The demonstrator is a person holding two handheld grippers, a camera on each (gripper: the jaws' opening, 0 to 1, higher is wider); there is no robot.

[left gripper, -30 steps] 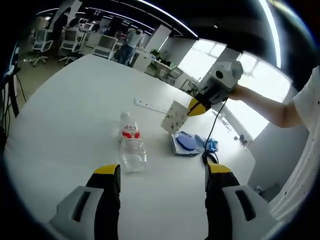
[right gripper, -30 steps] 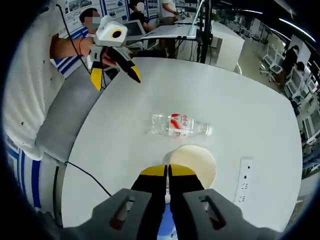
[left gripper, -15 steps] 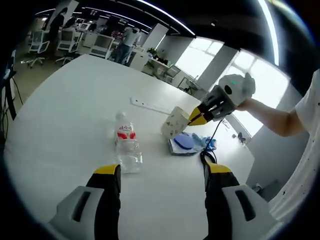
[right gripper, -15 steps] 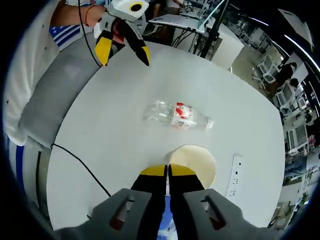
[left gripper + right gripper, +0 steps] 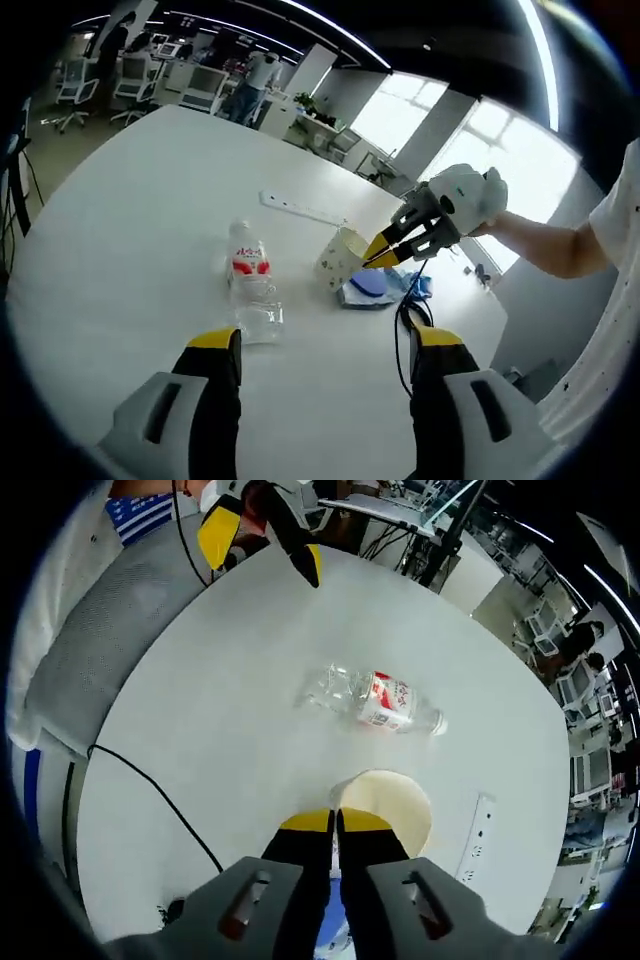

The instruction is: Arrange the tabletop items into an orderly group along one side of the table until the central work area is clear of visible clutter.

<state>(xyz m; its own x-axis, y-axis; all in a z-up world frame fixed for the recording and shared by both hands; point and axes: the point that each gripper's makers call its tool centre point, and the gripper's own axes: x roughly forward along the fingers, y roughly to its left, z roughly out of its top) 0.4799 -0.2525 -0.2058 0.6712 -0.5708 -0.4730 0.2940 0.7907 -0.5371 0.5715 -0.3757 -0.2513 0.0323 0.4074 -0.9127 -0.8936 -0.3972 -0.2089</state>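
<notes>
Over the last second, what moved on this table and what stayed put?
The right tool, shut on the paper cup, carried it down toward the table and nearer the bottle. The bottle, power strip and blue items stayed put; the left tool stayed open.

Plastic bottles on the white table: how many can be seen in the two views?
1. The plastic bottle lies on its side on the white table, left of the paper cup that the right gripper holds. Others may be hidden.
</notes>
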